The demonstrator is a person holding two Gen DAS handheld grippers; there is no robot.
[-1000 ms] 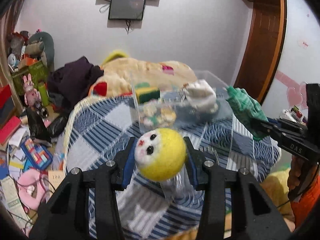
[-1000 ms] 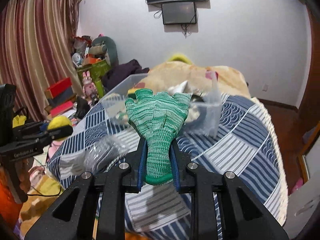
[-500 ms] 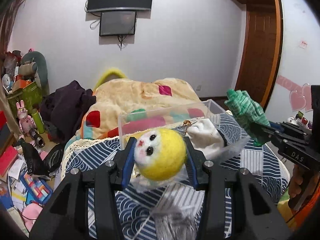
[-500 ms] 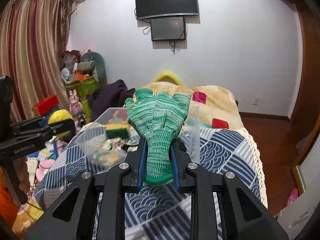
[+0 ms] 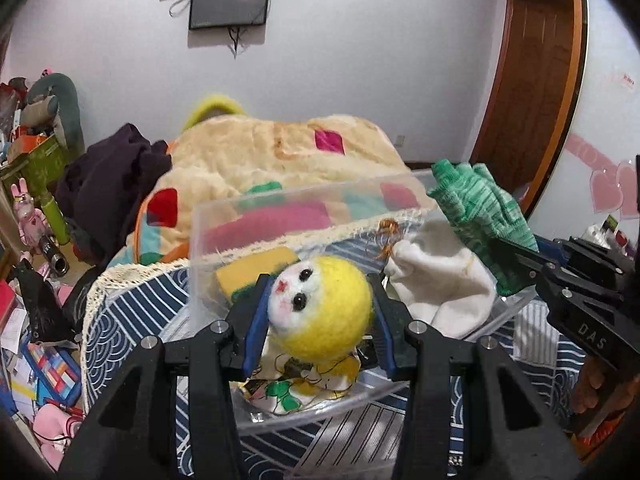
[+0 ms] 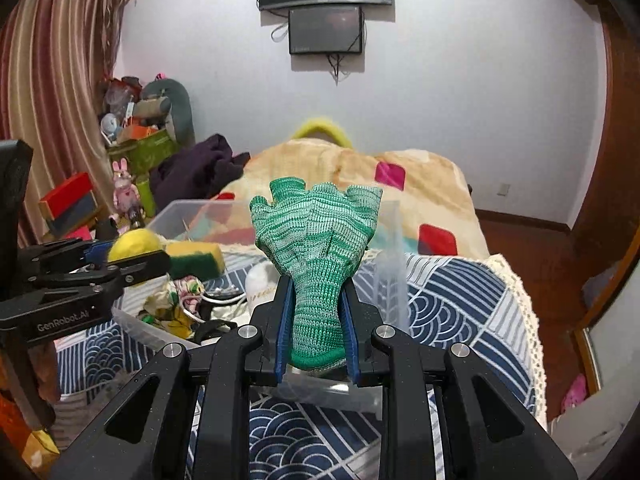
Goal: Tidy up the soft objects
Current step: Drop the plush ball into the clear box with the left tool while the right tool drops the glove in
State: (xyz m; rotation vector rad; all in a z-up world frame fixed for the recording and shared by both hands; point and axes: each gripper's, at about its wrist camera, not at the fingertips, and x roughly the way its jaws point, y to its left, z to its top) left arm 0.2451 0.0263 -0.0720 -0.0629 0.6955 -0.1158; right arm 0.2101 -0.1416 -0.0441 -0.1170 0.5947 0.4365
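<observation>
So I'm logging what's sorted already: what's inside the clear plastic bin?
Inside the clear bin: a yellow-green sponge, a white sock, and floral cloth with cords. The yellow ball and green glove block part of the floor.

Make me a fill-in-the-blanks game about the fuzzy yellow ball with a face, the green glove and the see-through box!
1. The left gripper squeezes a fuzzy yellow felt ball that has a white ____ with two black eyes.
2. The right gripper pinches a knitted glove coloured ____.
3. Inside the clear plastic box lies a yellow and green ____.
4. On the wall hangs a dark ____.

Missing words: face; green; sponge; screen
</observation>
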